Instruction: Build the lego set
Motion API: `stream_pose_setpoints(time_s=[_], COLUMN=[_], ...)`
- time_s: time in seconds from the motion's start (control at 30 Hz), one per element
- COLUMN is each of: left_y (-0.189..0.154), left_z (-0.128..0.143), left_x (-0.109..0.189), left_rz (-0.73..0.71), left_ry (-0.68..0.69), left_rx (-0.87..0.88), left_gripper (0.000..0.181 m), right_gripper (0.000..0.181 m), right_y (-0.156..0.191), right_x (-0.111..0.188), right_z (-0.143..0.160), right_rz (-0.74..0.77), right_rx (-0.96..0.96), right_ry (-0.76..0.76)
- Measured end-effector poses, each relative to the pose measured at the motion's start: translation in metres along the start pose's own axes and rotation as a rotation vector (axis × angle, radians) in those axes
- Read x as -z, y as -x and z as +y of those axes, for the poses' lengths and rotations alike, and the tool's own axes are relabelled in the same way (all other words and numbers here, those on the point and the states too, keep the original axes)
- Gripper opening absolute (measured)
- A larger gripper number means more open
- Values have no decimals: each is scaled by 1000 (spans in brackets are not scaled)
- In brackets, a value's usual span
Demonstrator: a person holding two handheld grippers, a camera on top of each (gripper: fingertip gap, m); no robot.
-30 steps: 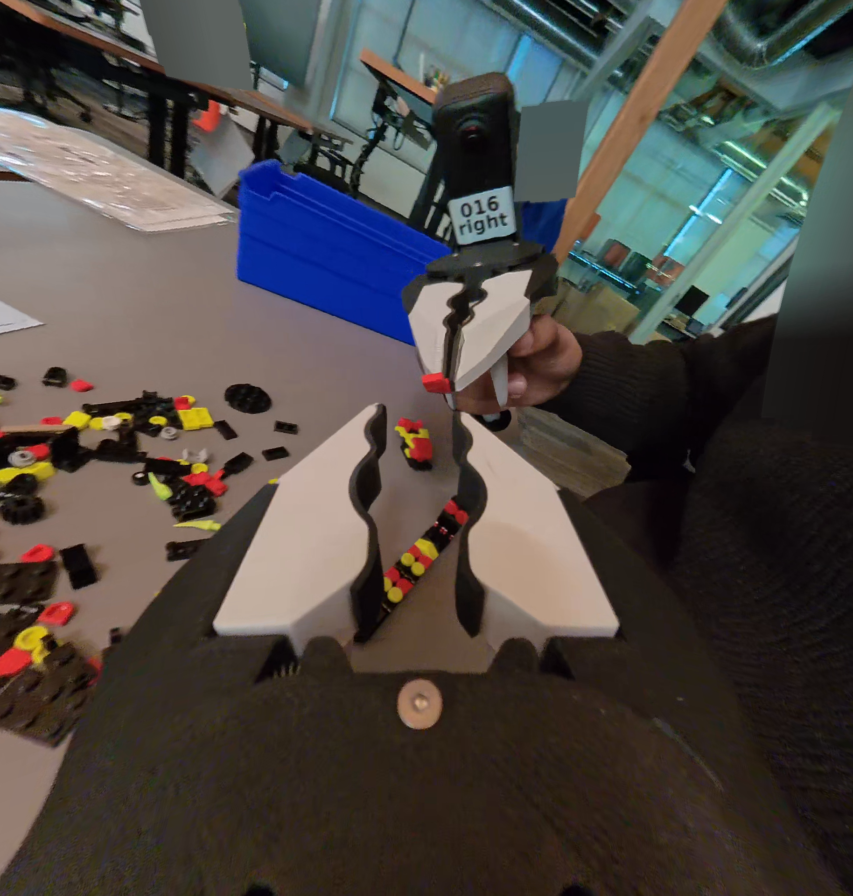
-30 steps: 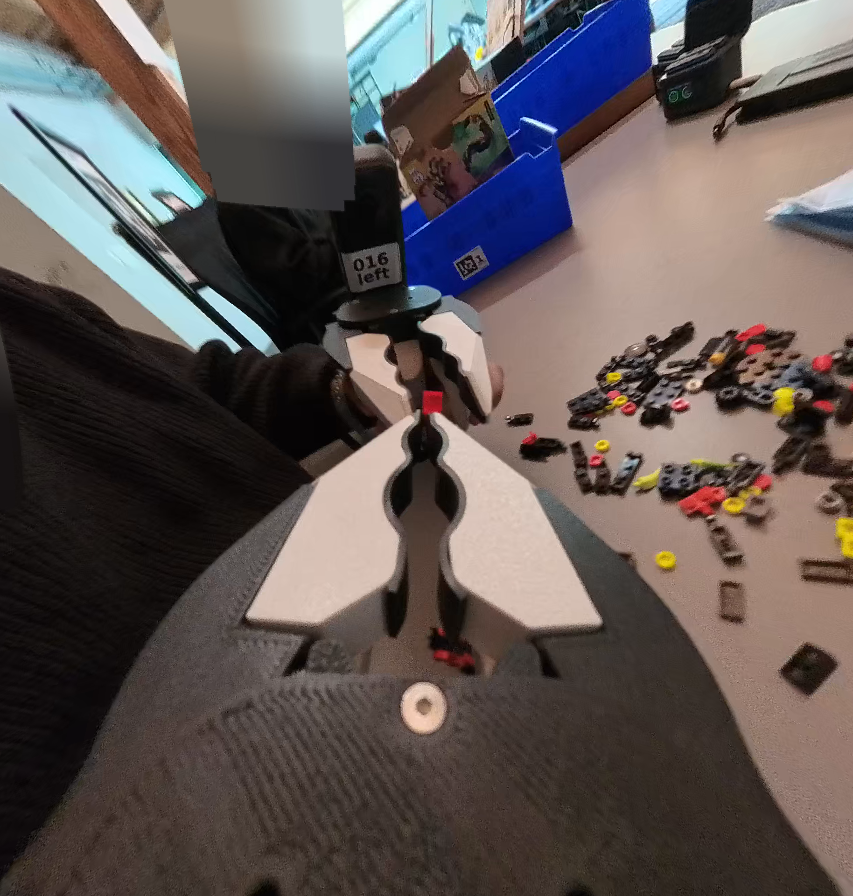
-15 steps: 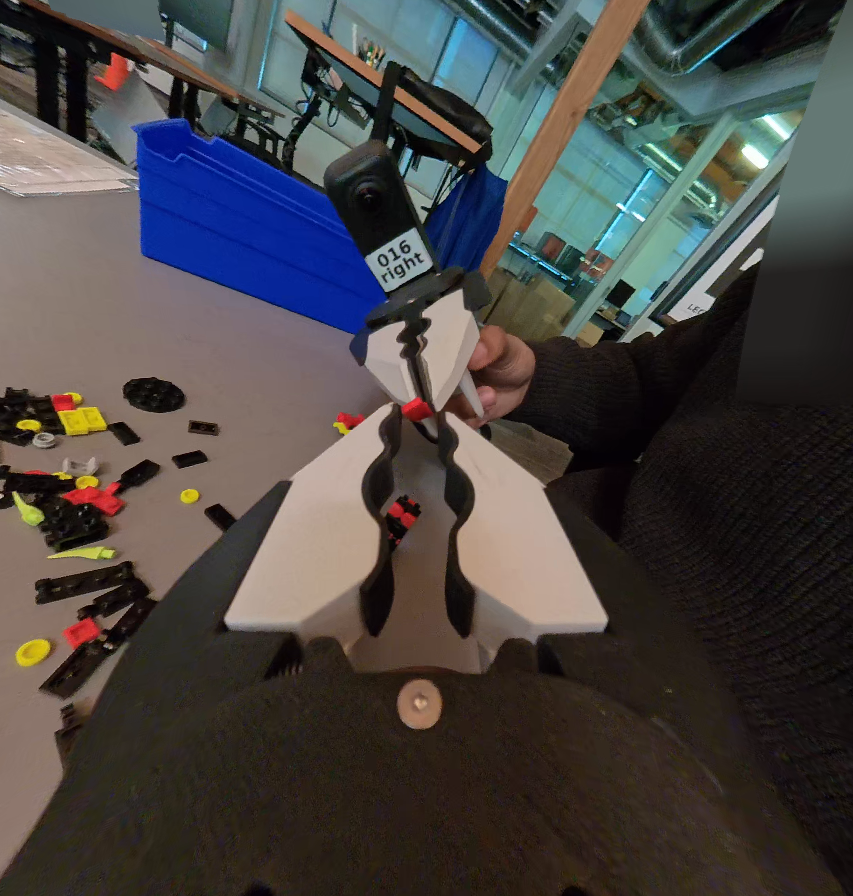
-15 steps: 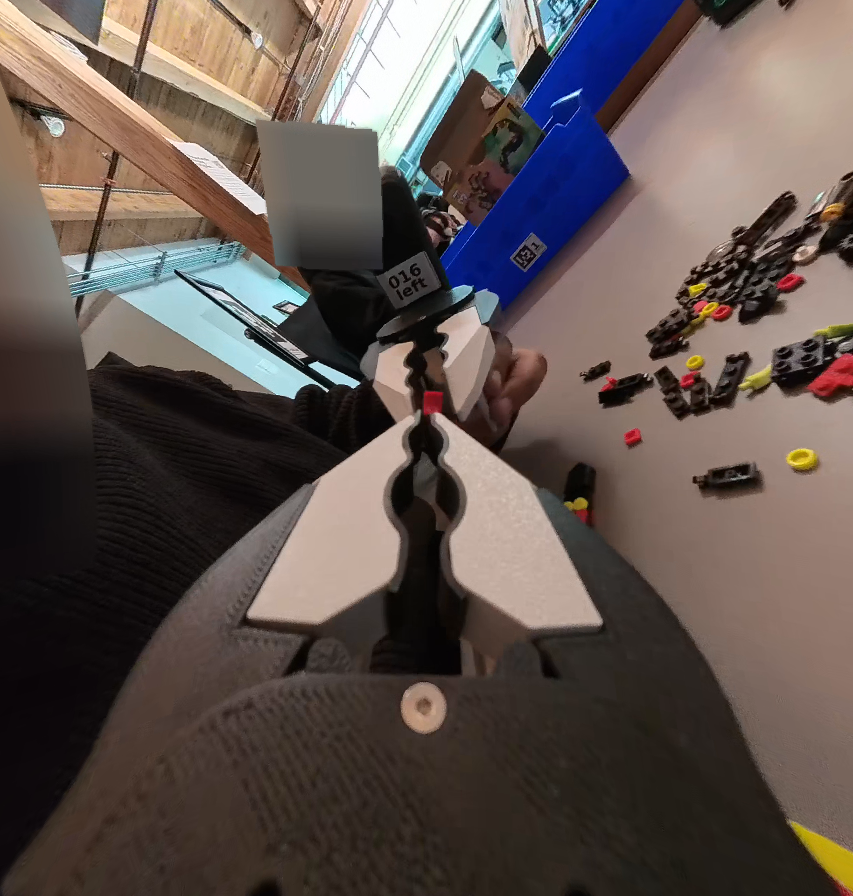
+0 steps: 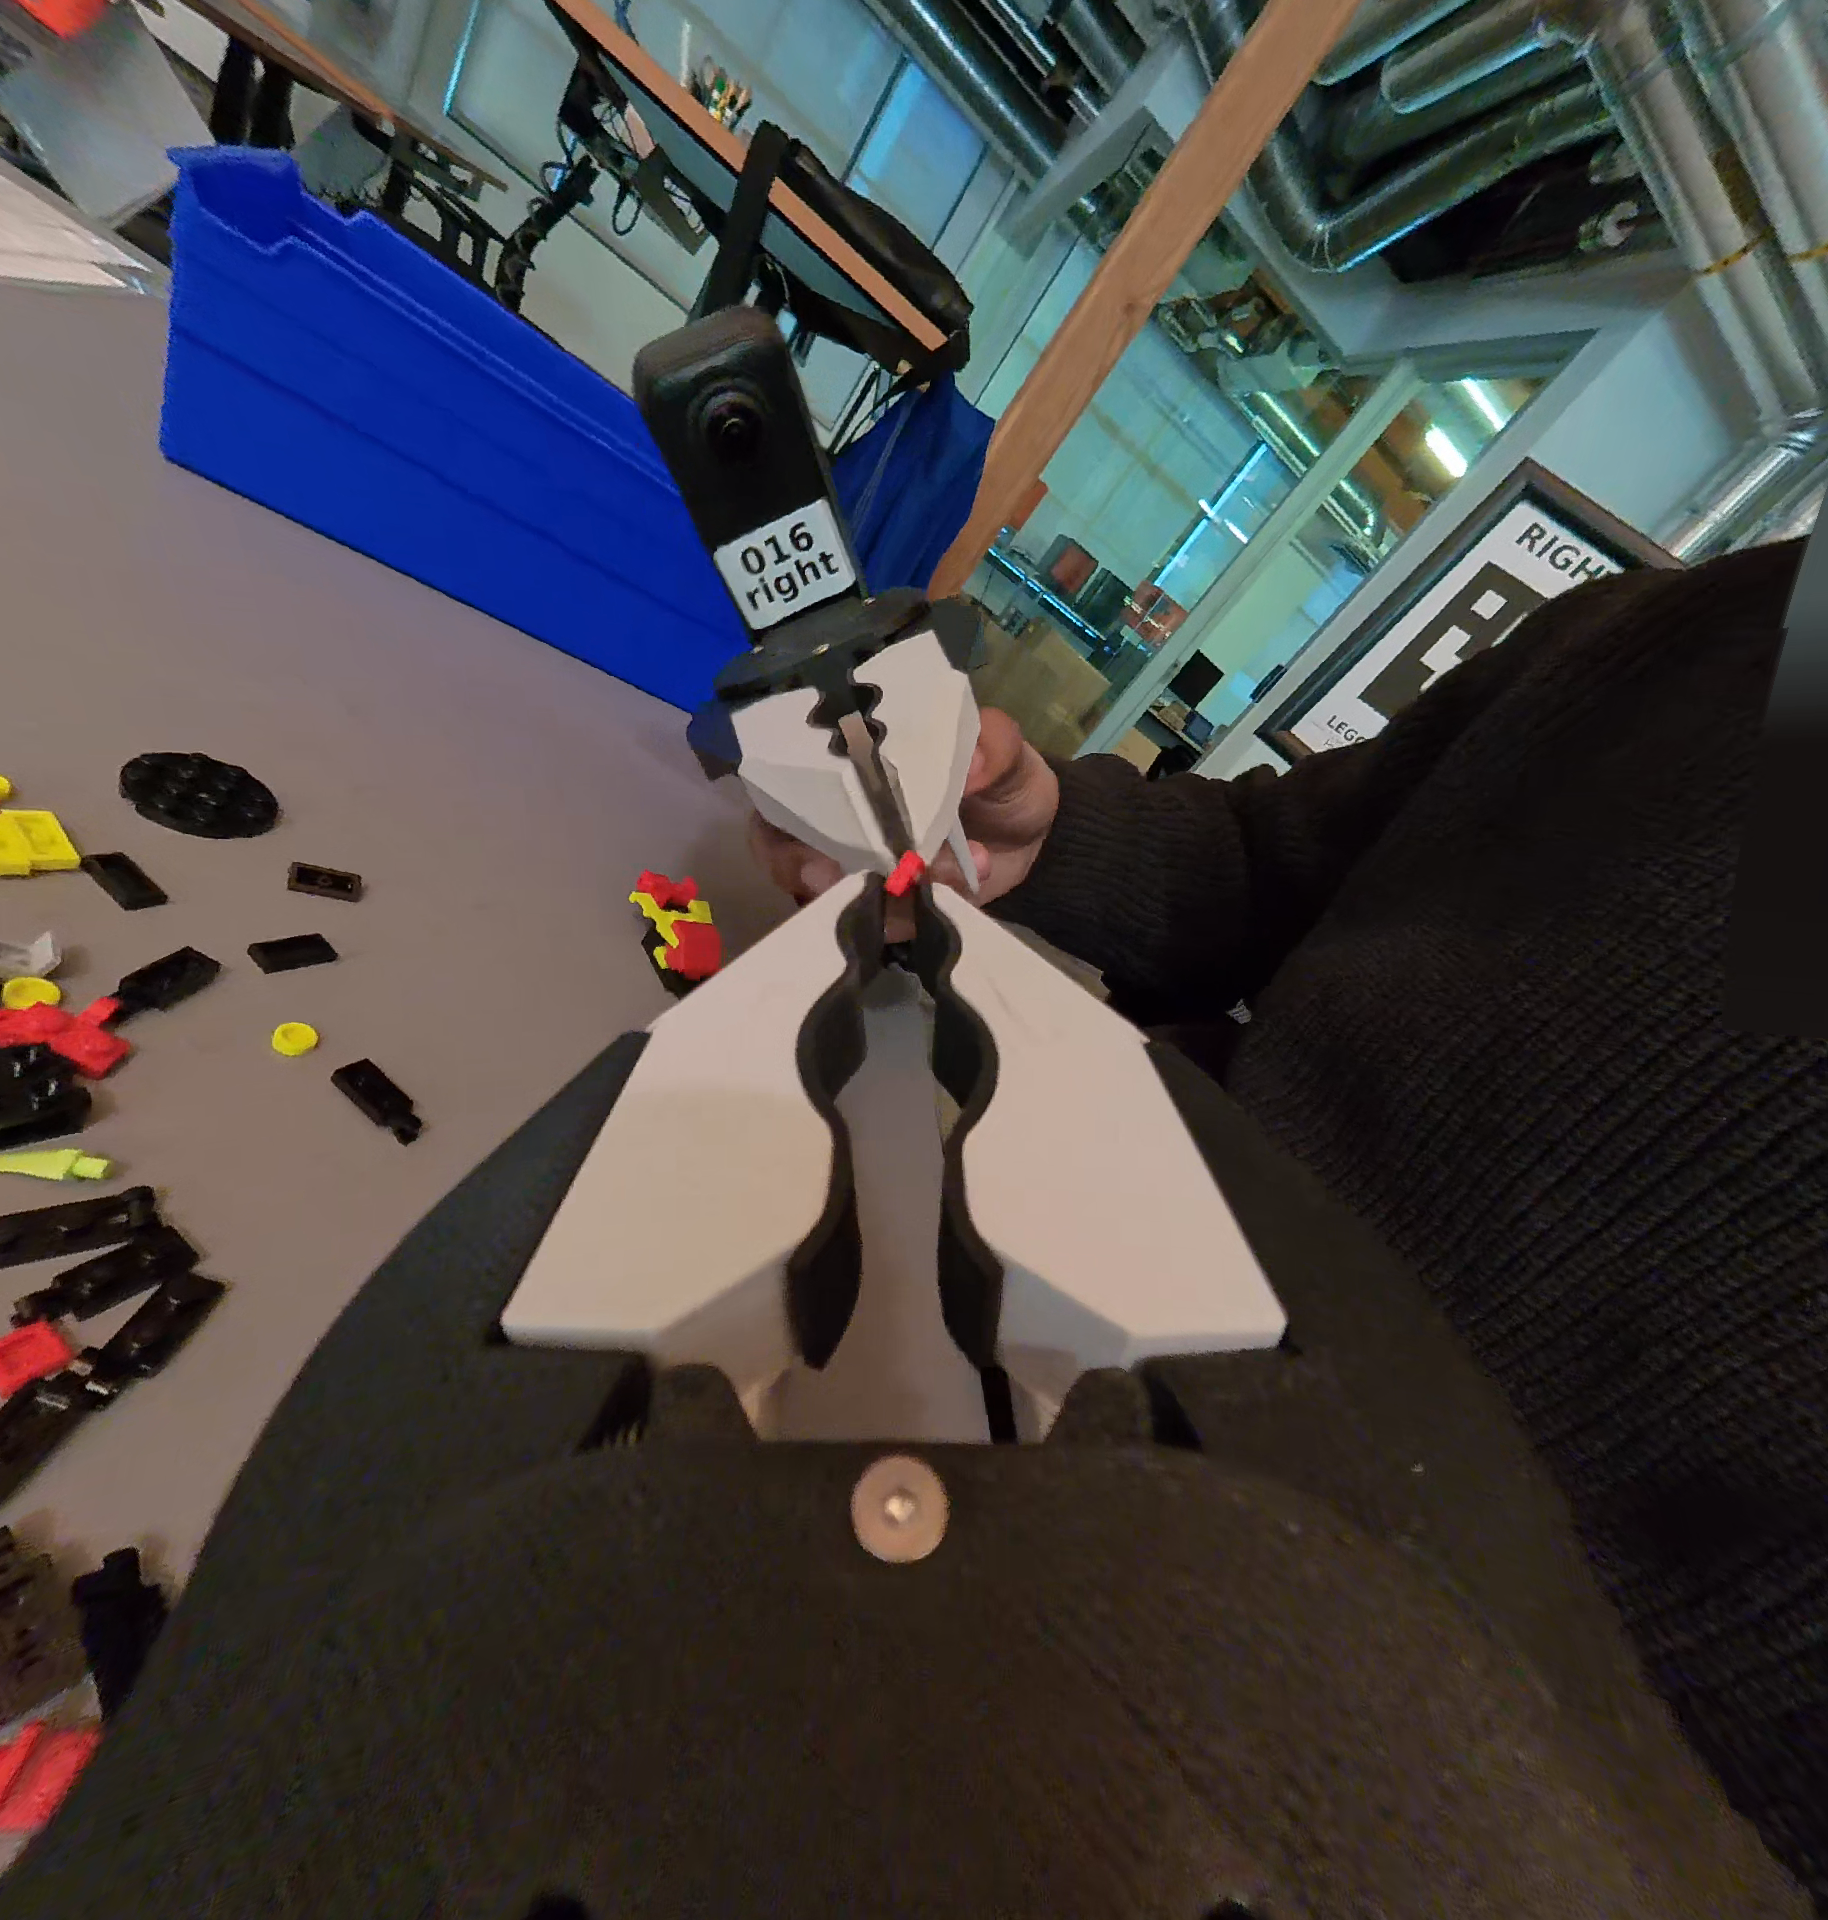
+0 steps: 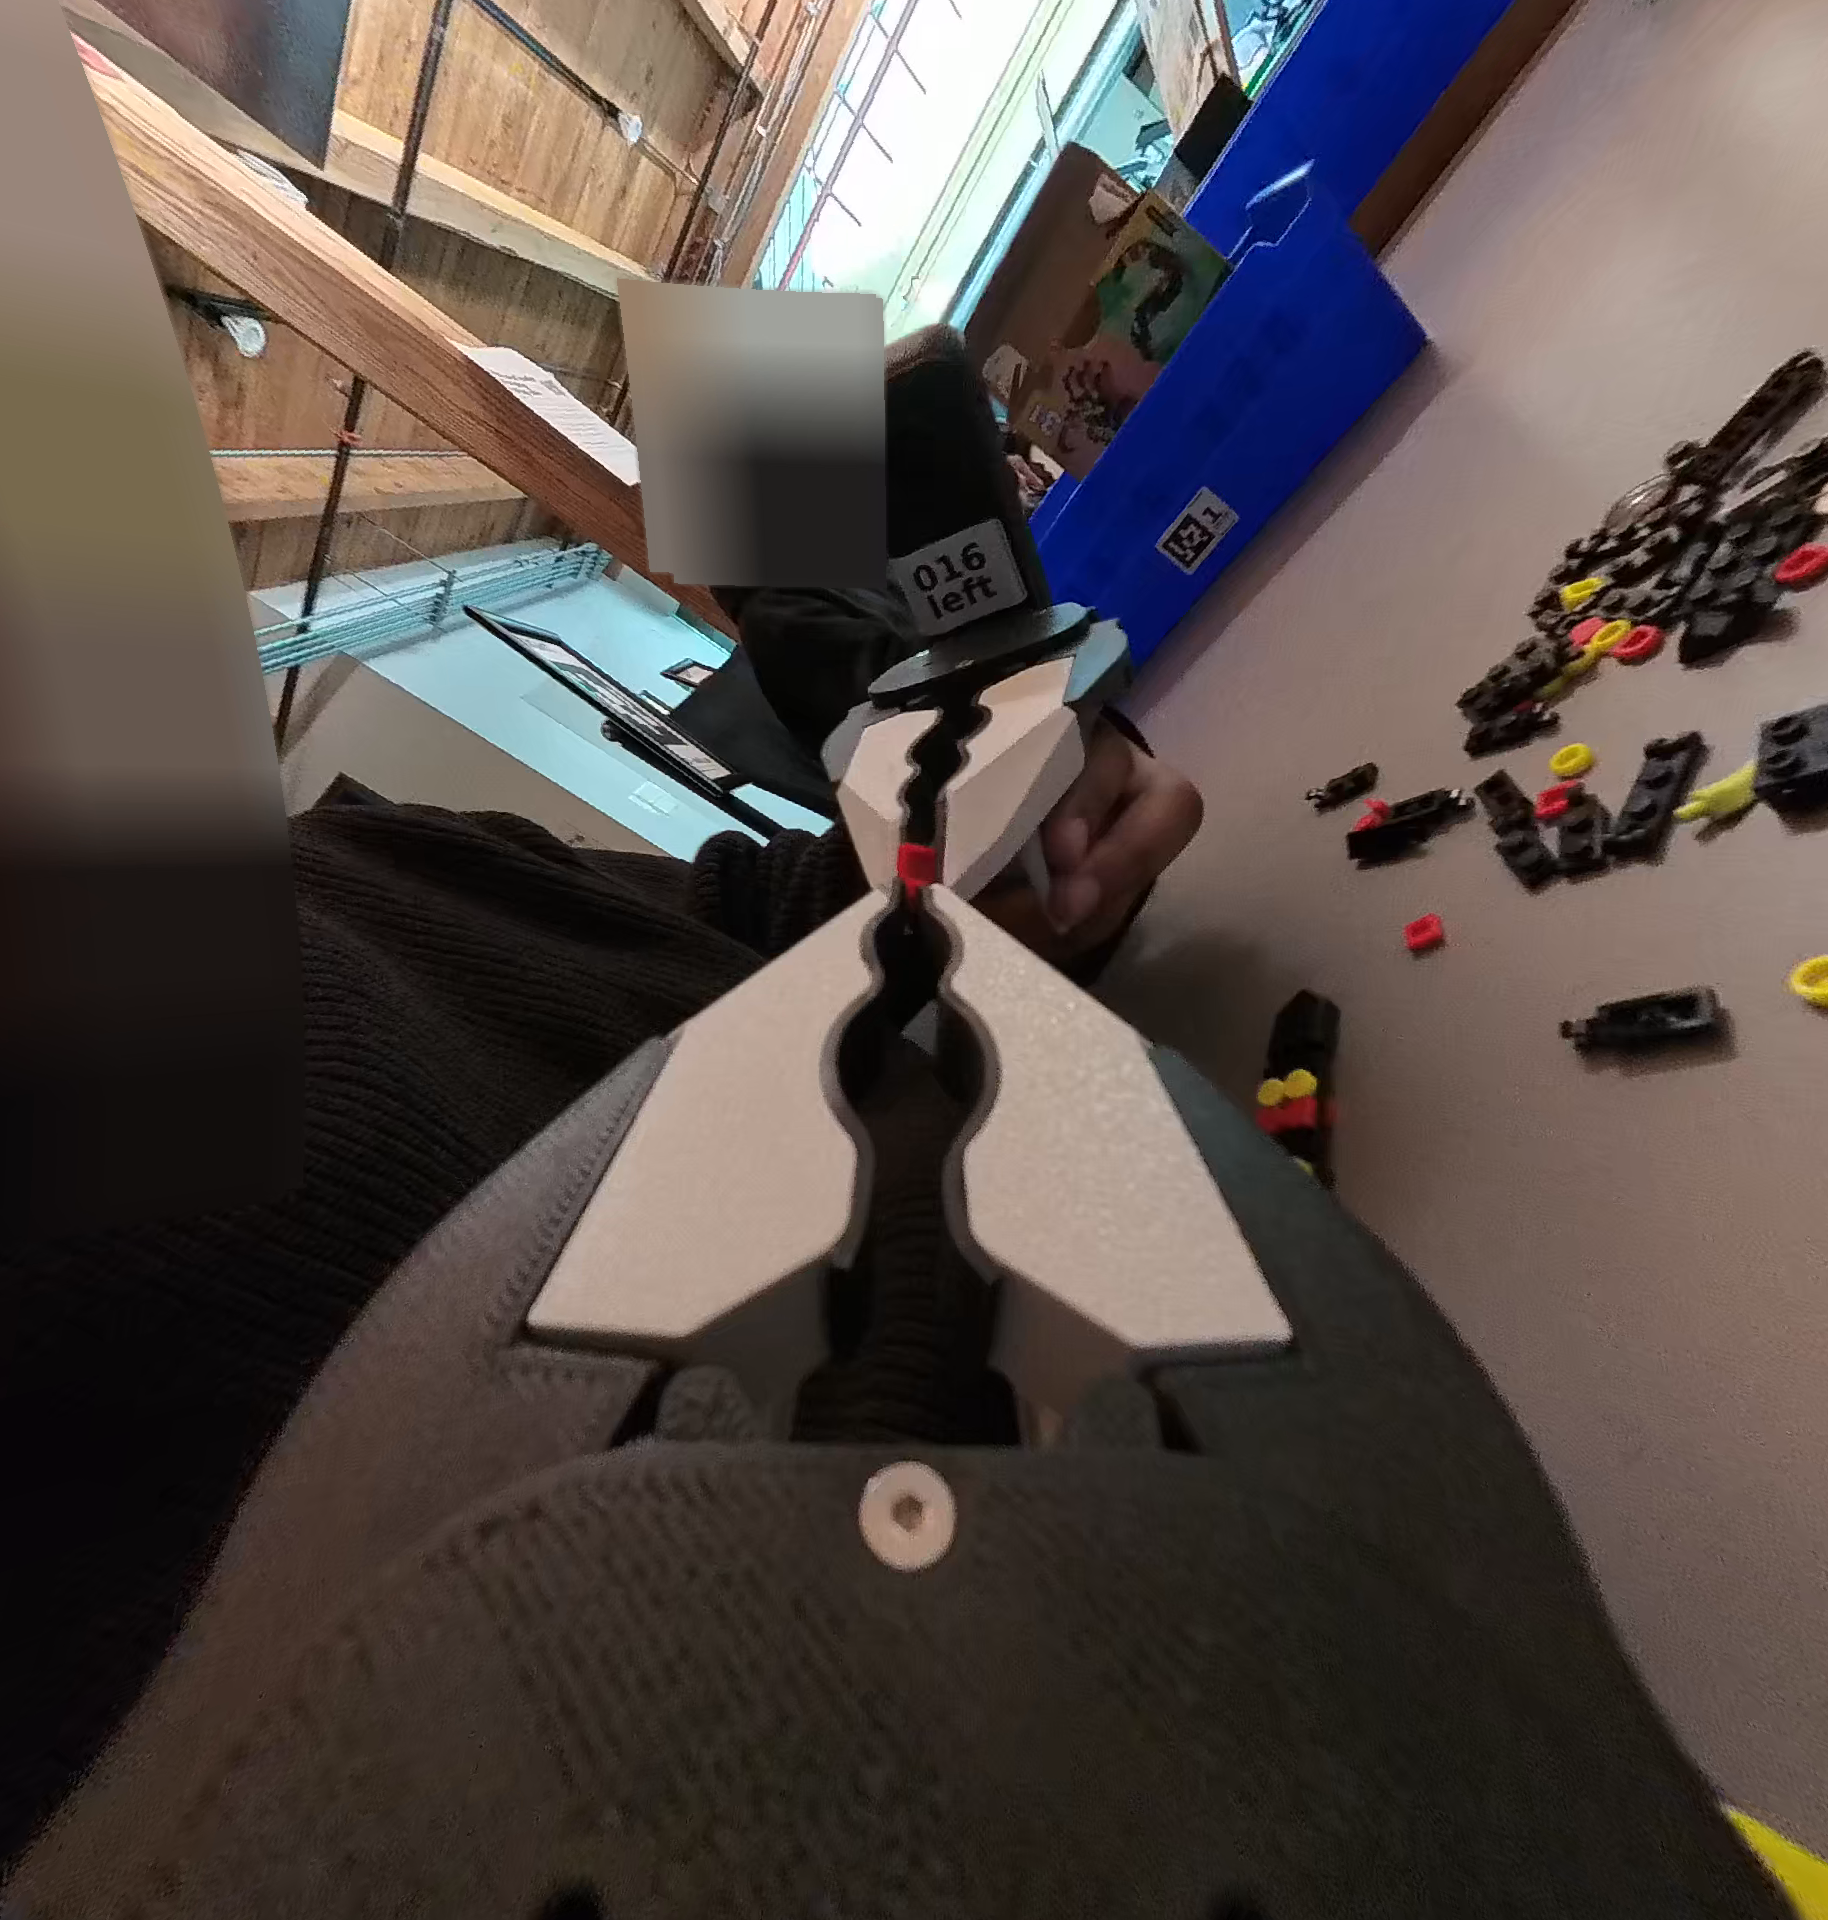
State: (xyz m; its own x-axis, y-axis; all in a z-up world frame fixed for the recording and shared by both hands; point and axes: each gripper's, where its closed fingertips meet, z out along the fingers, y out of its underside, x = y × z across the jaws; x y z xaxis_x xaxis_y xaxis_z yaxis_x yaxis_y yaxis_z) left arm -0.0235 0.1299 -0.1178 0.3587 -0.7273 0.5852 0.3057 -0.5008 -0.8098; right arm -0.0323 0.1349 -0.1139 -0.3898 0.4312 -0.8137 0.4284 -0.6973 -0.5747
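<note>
Tongs first. Left tongs (image 5: 894, 909) are drawn nearly together at the tips, with a narrow slot showing between them. Right tongs (image 6: 910, 904) come in head-on, tip to tip with the left pair, clamped on a small red piece (image 5: 902, 873) held in the air. The left tips touch the piece or sit just beside it. I cannot tell whether they bite on it or only bracket it.

The meeting point hangs about over the near edge of the table (image 5: 422, 675), with a dark knit sleeve and lap just beside it.

Risks, as judged:
- The piece is tiny and the hold is at the very tips. If one pair lets go before the other has it, the piece probably falls, and from here it could land in the knit fabric or go off the near edge rather than onto the table.
- The two pairs press head-on. A slight twist or skew could flick the piece out sideways.
- The right tongs partly hide the piece from the left wrist view, so alignment is hard to check.

Next out, a red-and-yellow sub-build (image 5: 676, 925) sits near the near edge. A dropped wrist could knock it.

Farther along lie loose black, red and yellow parts, among them a yellow ring (image 5: 294, 1037) and a black round plate (image 5: 198, 795). A bounced piece would be hard to find there.

Blue bin (image 5: 422, 416) stands toward the far edge, well apart.
</note>
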Motion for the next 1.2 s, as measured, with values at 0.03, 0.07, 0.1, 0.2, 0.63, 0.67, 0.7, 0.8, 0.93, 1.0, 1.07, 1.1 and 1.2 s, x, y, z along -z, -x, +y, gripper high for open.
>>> stream_pose_setpoints(time_s=[0.03, 0.07, 0.1, 0.2, 0.63, 0.67, 0.7, 0.8, 0.93, 1.0, 1.07, 1.1, 1.2], left_y=[1, 3, 7, 19, 15, 14, 15, 16, 18, 18, 20, 20, 22], left_z=[0, -1, 0, 12, 42, 43, 42, 42, 41, 41, 41, 41, 39], left_x=[0, 0, 0, -1, -8, -8, -8, -8, -8, -8, -7, -7, -6], left_rz=[4, -1, -8, -33, 59, 62, 59, 61, 52, 50, 45, 43, 36], left_ry=[-2, -4, -2, 52, 193, 197, 194, 189, 180, 176, 174, 172, 164], left_rx=[19, 50, 89, 214, 466, 465, 468, 481, 487, 488, 490, 491, 491], left_gripper=[2, 1, 1, 1, 1, 1, 1, 1, 1, 1, 1, 1, 0], right_gripper=[0, 0, 2, 11, 29, 25, 21, 16, 16, 16, 16, 16, 14], right_y=[-1, -4, -5, -12, -34, -34, -33, -34, -36, -37, -38, -38, -39], right_x=[2, 4, 6, 10, 3, 3, 3, 3, 4, 5, 6, 6, 9], right_z=[-2, -5, -8, -6, 39, 39, 40, 41, 40, 39, 38, 38, 37], right_rz=[19, 47, 78, 215, 469, 466, 460, 459, 476, 478, 482, 485, 493], right_rx=[30, 69, 116, 335, 1085, 1089, 1089, 1087, 1086, 1082, 1081, 1081, 1079], right_ry=[-5, -13, -15, 54, 457, 460, 465, 473, 478, 479, 484, 486, 487])
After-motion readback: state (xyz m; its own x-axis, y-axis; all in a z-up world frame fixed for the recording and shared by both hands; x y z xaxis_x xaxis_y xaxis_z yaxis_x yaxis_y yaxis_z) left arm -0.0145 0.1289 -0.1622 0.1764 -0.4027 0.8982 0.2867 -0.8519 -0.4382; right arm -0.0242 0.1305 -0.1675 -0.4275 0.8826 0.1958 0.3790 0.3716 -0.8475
